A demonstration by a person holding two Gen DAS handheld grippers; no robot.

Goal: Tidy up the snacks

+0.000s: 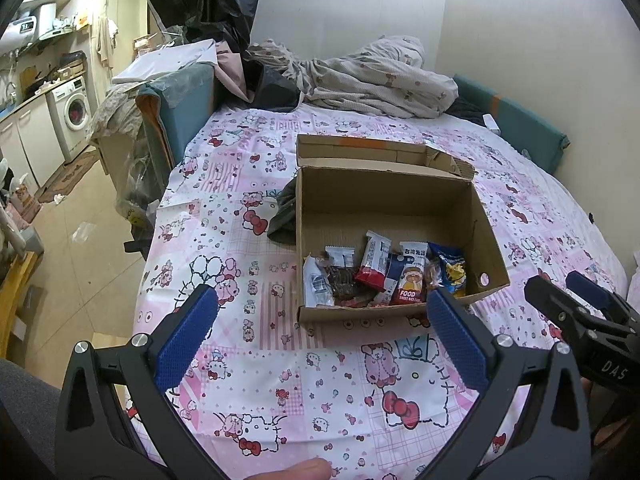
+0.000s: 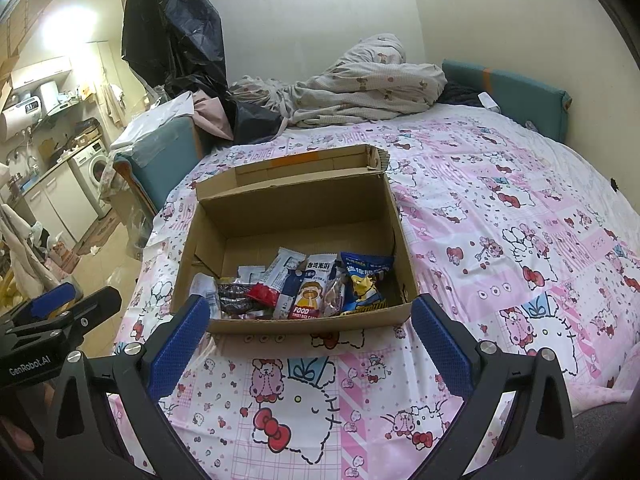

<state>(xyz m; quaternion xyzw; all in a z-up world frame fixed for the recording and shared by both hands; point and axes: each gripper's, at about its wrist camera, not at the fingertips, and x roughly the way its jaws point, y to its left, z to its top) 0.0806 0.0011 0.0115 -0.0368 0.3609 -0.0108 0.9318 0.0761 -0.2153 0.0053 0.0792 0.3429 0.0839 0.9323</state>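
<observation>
Both hand-held grippers — left (image 1: pixel 320 312), right (image 2: pixel 310 314) — spread empty, just short of the snack-filled box (image 2: pixel 208 240)

A pink cartoon-print bedsheet (image 1: pixel 304 380) fills the room beside a washing machine (image 1: pixel 74 114) and pale walls.

A small home: bed (image 1: pixel 280 380), crumpled quilt (image 1: pixel 372 76), washing machine (image 1: pixel 74 114).

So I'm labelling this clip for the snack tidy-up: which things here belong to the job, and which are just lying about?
Belongs to the job:
cardboard box
snack packets inside it
left gripper, open
right gripper, open

Just lying about:
crumpled blanket
black plastic sheet
dark cloth beside the box
washing machine
</observation>
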